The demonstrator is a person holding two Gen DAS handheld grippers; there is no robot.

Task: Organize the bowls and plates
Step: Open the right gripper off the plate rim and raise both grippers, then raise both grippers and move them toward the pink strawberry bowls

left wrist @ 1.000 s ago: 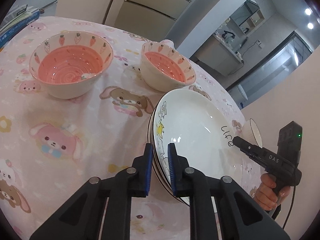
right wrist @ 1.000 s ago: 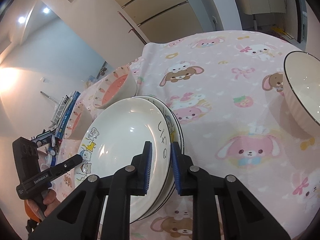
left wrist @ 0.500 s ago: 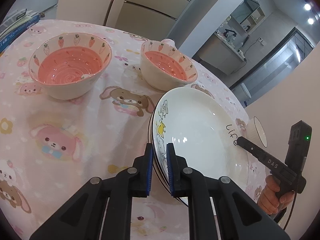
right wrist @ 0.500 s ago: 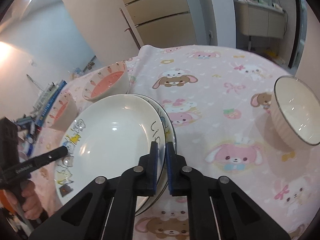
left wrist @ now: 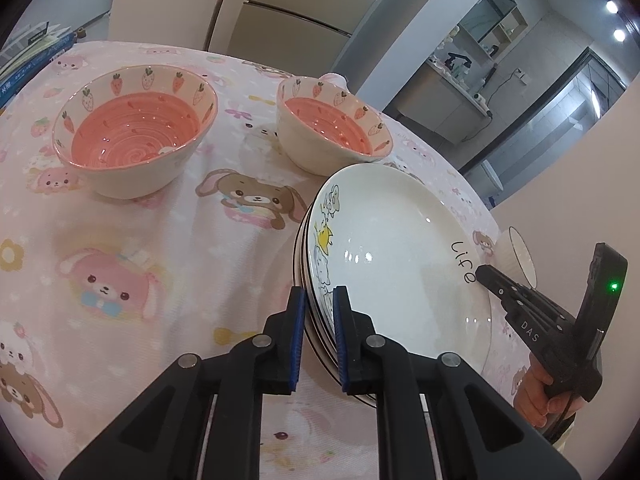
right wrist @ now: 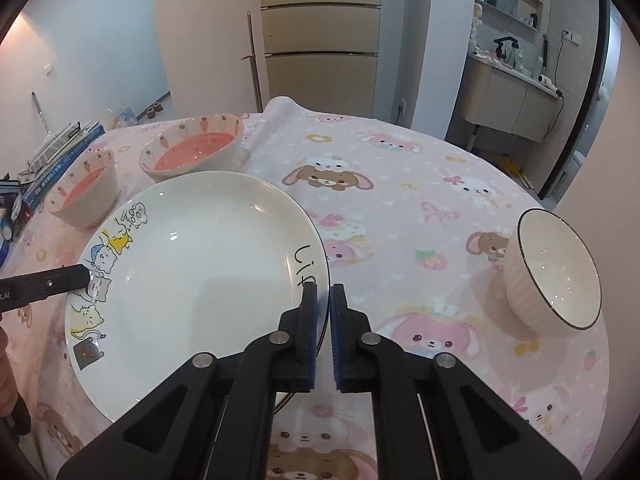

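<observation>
A white plate (left wrist: 392, 248) with cartoon cats and the word "Life" tops a stack of plates on the pink tablecloth. My left gripper (left wrist: 318, 308) is shut on the stack's near rim beside the cats, with several plate edges (left wrist: 302, 240) between its blue pads. My right gripper (right wrist: 323, 312) is shut on the top plate (right wrist: 200, 264) at its rim by the lettering. Each gripper shows in the other's view: the right gripper (left wrist: 482, 274) and the left gripper (right wrist: 82, 276) sit at opposite rims. Two pink strawberry bowls (left wrist: 136, 136) (left wrist: 336, 132) stand behind.
A white bowl with a dark rim (right wrist: 556, 272) stands alone to the right of the plates. Books (right wrist: 60, 148) lie stacked at the table's far left edge. The round table (right wrist: 400, 168) is covered in a pink bunny-print cloth, with a cabinet behind it.
My right gripper's pads have closed onto the top plate's rim, and the wrist has rolled so its view stands level. My left gripper has kept its grip and place.
</observation>
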